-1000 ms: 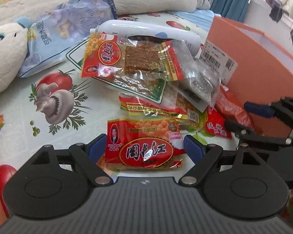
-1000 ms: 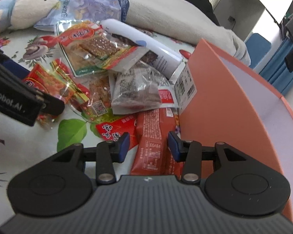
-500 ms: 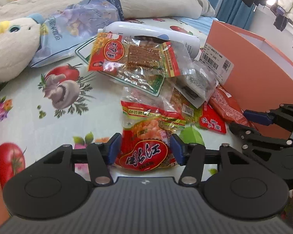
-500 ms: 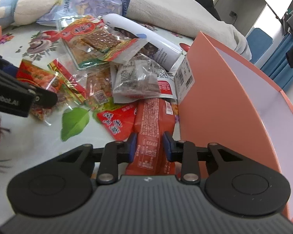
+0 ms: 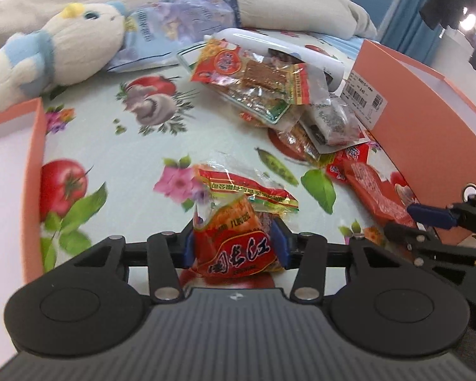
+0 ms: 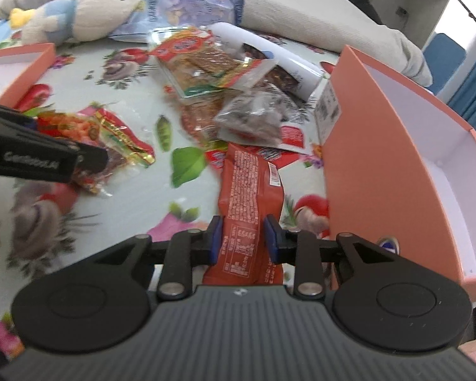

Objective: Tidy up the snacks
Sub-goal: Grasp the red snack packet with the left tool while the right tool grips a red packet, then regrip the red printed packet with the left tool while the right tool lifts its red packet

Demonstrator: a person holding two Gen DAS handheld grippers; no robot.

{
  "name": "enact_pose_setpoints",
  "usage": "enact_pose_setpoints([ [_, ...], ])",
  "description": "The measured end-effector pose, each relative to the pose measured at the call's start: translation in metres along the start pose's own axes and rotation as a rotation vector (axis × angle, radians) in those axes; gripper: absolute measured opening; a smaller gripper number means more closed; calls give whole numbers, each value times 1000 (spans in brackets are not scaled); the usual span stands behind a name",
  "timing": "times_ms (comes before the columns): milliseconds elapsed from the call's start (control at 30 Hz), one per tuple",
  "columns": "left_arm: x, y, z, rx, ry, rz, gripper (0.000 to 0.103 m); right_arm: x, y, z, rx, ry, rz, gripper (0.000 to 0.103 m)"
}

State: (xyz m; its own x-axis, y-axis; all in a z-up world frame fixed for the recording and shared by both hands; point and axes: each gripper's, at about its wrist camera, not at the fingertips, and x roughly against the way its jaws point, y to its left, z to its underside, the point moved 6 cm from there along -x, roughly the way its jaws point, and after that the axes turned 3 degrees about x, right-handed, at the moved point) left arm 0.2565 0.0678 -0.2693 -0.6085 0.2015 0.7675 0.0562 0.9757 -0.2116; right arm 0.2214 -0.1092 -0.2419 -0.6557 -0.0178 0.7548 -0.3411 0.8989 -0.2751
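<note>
While each jaws-pair pinches one packet (image 5: 234, 241) (image 6: 247, 209), two orange boxes (image 6: 380, 146)

My path: open tablecloth (image 5: 136, 165) at centre; snack pile (image 5: 269, 95) ahead, orange boxes (image 6: 380, 146) flanking both sides.

The left gripper (image 5: 234, 247), angled downward, has just been closing on a packet; the right gripper (image 6: 242, 239) clamps another, jaws narrow

- A plush toy (image 5: 47, 54) lies at the far left.
- A grey blanket (image 5: 269, 3) bunches behind.
- Blue curtains (image 5: 406, 22), perhaps, hang far right.
- The tablecloth (image 5: 127, 165) shows printed vegetables.
</note>
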Motion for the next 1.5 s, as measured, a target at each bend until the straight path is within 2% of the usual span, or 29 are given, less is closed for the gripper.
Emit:
enact_pose_setpoints([
  [267,26,3,23,48,14,-35,53,20,15,11,12,0,-99,33],
  [367,31,8,27,75,13,-46,67,21,14,13,-6,7,-123,35],
  [433,34,13,28,95,5,-61,71,21,12,13,-29,-1,-156,41],
  [500,36,15,27,103,4,-60,82,22,9,12,-49,-24,-163,48],
  [567,36,16,26,92,6,-62,83,21,4,10,-80,-39,-164,63],
  [633,34,15,25,78,20,-55,86,18,1,9,-96,-43,-170,66],
  [700,33,14,24,68,26,-48,90,12,-1,8,-83,-39,-170,66],
  [833,27,14,25,68,48,-71,93,-4,1,11,-46,1,-190,66],
  [900,27,14,25,73,43,-84,96,-9,3,13,-33,22,-166,66],
  [967,26,15,25,64,53,-119,98,-9,3,12,-50,16,-169,66],
  [1067,24,14,25,60,57,-119,100,-11,4,12,-53,14,-163,65],
  [1167,21,11,24,47,58,-122,101,-8,9,11,-13,3,-168,56],
  [1500,8,-2,19,-19,89,-136,100,-8,2,12,-26,10,-172,53],
])
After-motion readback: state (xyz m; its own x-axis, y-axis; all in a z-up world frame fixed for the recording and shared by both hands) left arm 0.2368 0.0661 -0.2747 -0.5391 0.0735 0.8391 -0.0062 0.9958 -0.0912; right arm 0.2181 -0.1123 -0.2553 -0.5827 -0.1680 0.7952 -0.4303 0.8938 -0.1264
